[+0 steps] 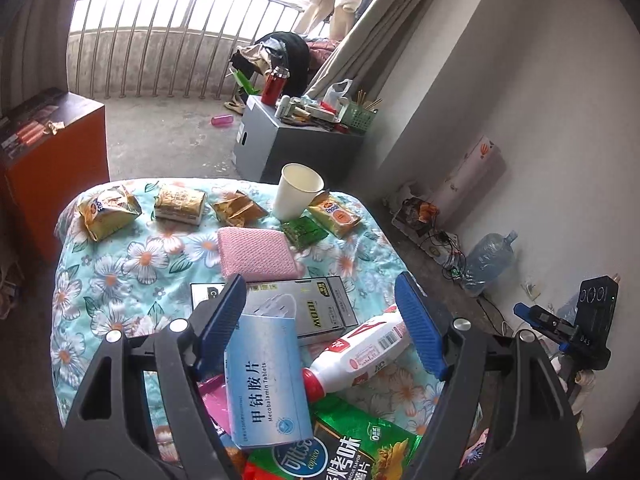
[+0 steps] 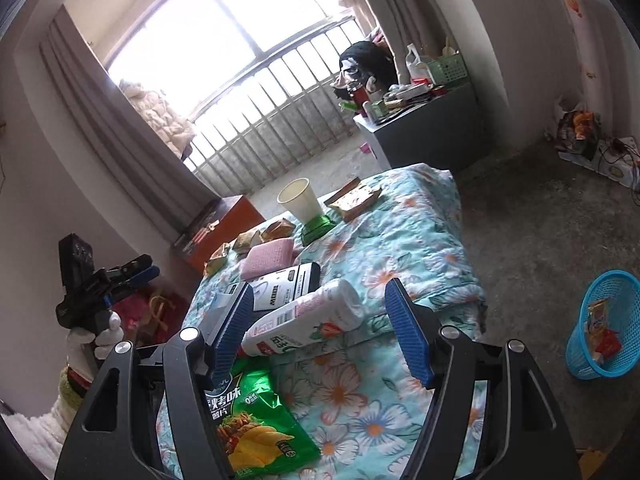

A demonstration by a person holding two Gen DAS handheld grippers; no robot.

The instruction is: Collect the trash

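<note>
Trash lies on a floral-quilted table [image 1: 120,272]. My left gripper [image 1: 322,320] is open above a blue medicine box [image 1: 266,380] and a white yogurt bottle [image 1: 360,354], beside a green chip bag [image 1: 360,448]. My right gripper [image 2: 320,320] is open over the same bottle [image 2: 304,320] and chip bag [image 2: 256,424]. Farther back are a paper cup [image 1: 298,192], gold snack wrappers [image 1: 108,208] and a pink sponge [image 1: 256,254]. A blue basket [image 2: 608,324] on the floor holds wrappers.
A grey cabinet [image 1: 280,140] with clutter stands beyond the table near the wall. An orange box [image 1: 52,168] is at the left. A water jug [image 1: 488,260] and cables lie by the right wall. A railing runs across the back.
</note>
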